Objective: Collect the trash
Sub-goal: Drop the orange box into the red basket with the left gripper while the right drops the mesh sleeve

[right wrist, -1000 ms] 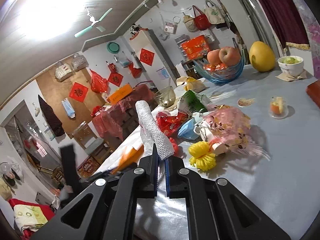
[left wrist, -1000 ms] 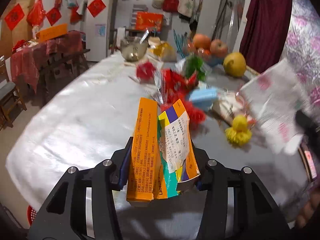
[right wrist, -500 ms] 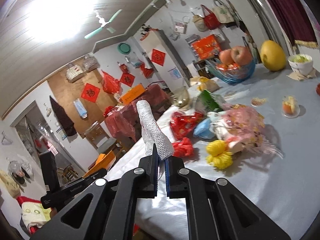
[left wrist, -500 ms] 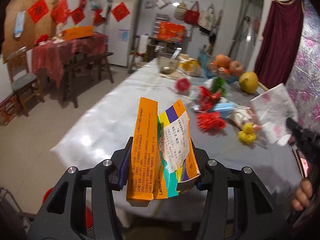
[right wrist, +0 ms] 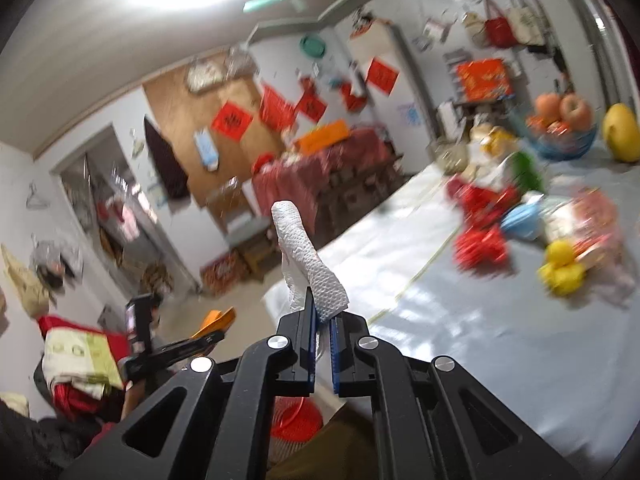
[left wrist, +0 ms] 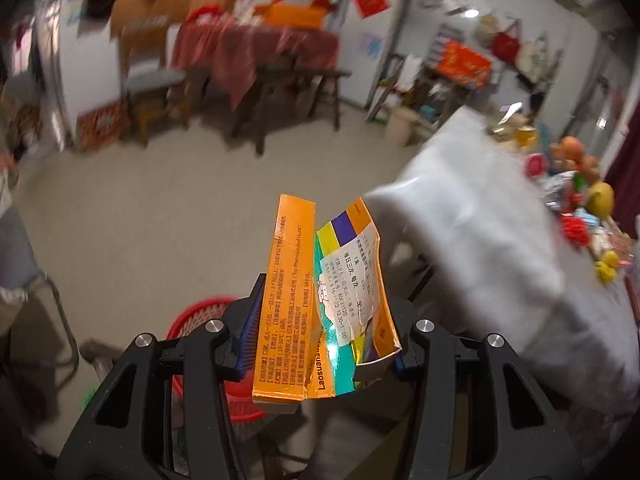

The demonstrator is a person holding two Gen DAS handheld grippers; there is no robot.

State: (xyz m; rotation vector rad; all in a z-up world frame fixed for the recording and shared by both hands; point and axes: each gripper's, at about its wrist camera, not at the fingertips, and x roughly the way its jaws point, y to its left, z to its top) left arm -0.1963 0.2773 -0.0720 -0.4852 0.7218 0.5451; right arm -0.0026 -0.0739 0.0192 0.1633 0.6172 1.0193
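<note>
Beyond and right of both tongs, the table (right wrist: 500, 344) still carries a scatter of wrappers (right wrist: 480, 246), so we judge collection partly done. Below the left gripper (left wrist: 320, 336) sits the red basket (left wrist: 200, 320); its jaws clamp a torn orange carton (left wrist: 288, 300). Our right gripper (right wrist: 322, 320) is pinched on a white paper towel (right wrist: 308, 264), not yet dropped.

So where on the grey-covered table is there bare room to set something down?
The near stretch of the grey-covered table is bare, from its front edge up to the red wrappers and yellow pompom. Beyond those, toward the blue fruit bowl, it is crowded.
</note>
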